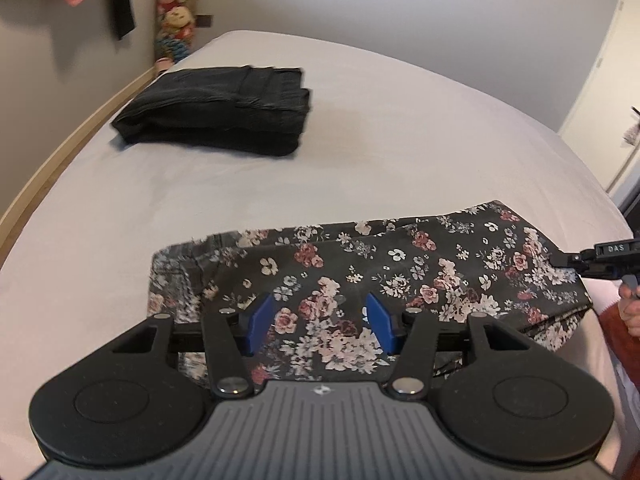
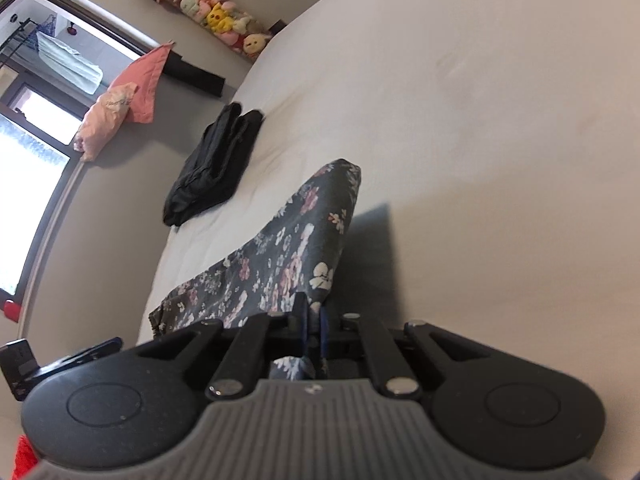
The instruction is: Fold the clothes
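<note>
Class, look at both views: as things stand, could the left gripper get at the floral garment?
Probably yes. The left gripper hangs open right over the floral garment, with nothing between them. The right gripper already pinches one edge.

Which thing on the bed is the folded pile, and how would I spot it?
Find the big pale bed. Near its far edge, by the wall with the soft toys, sits a folded black pile. It is plain black and neatly stacked, unlike the flowery cloth nearer the grippers.
</note>
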`<state>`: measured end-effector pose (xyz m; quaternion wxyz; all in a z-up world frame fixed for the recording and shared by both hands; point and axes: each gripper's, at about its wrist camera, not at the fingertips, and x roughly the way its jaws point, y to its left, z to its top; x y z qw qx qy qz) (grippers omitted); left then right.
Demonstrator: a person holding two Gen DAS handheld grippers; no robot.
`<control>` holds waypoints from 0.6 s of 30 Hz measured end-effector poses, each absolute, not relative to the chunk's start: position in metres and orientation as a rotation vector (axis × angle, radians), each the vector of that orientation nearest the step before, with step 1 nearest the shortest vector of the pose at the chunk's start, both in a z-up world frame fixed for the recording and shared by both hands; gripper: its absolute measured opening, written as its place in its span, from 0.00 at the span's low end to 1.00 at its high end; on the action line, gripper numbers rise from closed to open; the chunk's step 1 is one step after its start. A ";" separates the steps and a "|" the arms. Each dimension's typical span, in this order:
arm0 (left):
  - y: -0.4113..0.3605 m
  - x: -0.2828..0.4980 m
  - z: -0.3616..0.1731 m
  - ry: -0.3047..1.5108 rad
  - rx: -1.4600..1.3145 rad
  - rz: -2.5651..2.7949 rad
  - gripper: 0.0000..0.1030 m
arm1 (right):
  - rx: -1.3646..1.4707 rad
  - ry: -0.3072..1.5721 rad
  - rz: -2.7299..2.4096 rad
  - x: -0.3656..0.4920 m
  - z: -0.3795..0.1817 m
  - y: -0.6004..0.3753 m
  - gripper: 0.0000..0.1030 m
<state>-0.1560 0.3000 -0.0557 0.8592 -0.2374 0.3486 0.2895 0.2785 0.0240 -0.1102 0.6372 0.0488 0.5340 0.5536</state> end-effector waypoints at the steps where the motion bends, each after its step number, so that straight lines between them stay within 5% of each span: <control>1: 0.299 -0.155 -0.054 0.731 -0.499 0.602 0.60 | 0.104 1.212 1.245 0.284 -0.108 0.018 0.06; 7: 0.295 -0.148 -0.052 0.726 -0.513 0.567 0.57 | 0.063 1.201 1.151 0.311 -0.104 -0.010 0.06; 11: 0.290 -0.134 -0.056 0.725 -0.518 0.531 0.41 | 0.025 1.198 1.139 0.313 -0.105 -0.012 0.06; 18: 0.247 -0.074 -0.084 0.779 -0.482 0.494 0.36 | 0.007 1.232 1.090 0.313 -0.126 -0.015 0.07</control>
